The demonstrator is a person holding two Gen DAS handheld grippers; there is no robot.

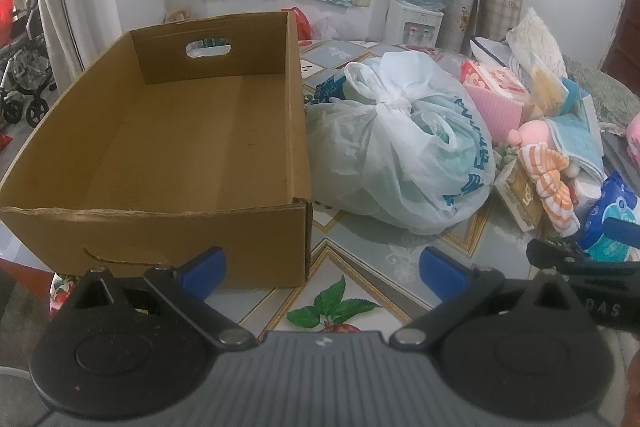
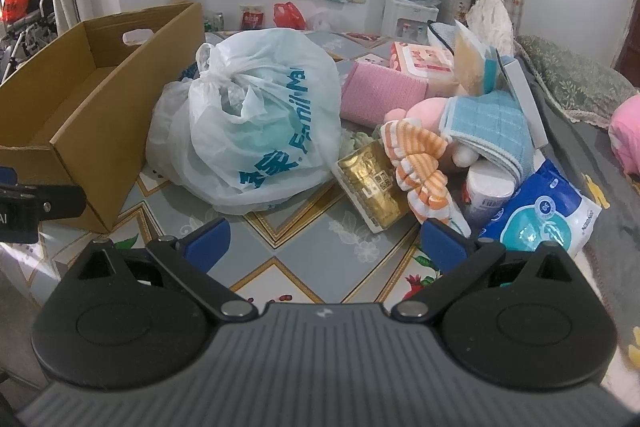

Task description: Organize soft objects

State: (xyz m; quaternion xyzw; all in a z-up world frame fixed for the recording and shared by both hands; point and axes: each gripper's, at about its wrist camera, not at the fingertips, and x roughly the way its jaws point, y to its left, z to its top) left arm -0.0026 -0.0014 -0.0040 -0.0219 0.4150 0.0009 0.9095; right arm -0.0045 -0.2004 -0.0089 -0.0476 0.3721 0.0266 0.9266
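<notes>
You had both tools hanging empty over the patterned table (image 2: 304,239), the left gripper (image 1: 322,269) with its jaws spread wide in front of the cardboard box (image 1: 192,131), and the right gripper (image 2: 324,239) just as wide facing the heap. The box stood bare inside at the left, and the soft things lay to its right: the knotted white plastic bag (image 2: 256,131) just beside the box wall, then the pink towel (image 2: 380,95), the orange-striped plush doll (image 2: 420,163), the blue quilted cloth (image 2: 488,131) draped over the doll, and the tissue pack (image 2: 544,223) at the near right edge. The bag looked light but bulky and slick, so you would probably have done best pinching the twisted knot (image 2: 212,75) rather than the film, which would likely slide or tear. The doll and the cloths looked limp and would sag, so a bite on a thick fold or limb seemed safest. The gold carton (image 2: 372,183) touching the doll looked stiff and might have been dragged along.
</notes>
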